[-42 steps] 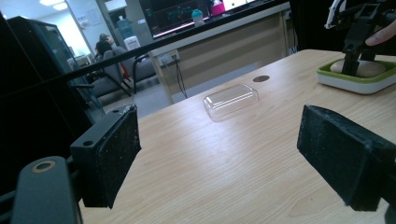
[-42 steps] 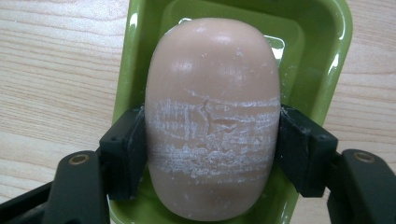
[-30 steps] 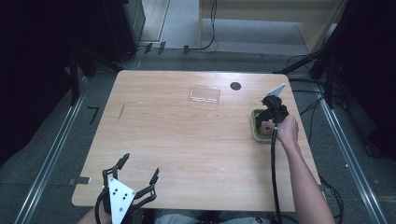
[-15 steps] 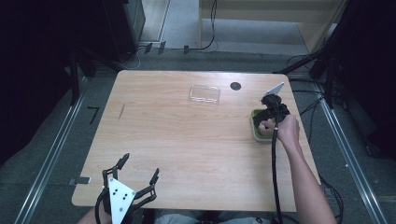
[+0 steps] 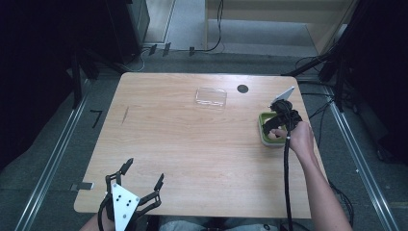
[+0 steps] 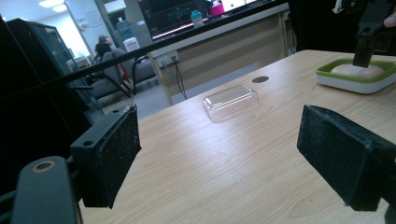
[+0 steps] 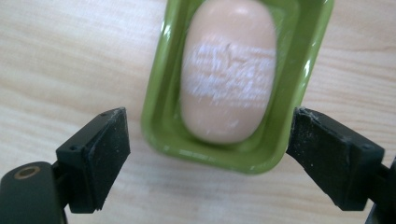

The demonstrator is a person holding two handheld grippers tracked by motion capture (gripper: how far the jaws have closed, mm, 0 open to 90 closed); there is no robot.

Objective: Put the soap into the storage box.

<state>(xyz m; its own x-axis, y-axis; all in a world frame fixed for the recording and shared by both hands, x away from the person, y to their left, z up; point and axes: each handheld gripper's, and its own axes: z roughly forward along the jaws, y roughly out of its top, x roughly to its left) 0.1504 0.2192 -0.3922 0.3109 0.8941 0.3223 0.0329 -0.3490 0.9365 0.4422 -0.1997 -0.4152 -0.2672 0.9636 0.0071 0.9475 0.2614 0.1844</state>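
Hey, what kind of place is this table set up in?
Probably a lab or office workroom: a bare wooden table fenced by metal floor rails, with monitors on a long counter and office chairs behind.

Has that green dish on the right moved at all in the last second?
No. The green dish sits in the same spot by the table's right edge, below the round hole, as before.

A: How is the left tool [image 5: 143, 177] built?
B: Black frame, white three-cornered plate with dark screws on top, thick black pads [image 6: 114, 151].
A: And the right tool [image 5: 279, 124]?
B: Black, a black cable [image 5: 287, 178] trailing behind along a bare forearm.
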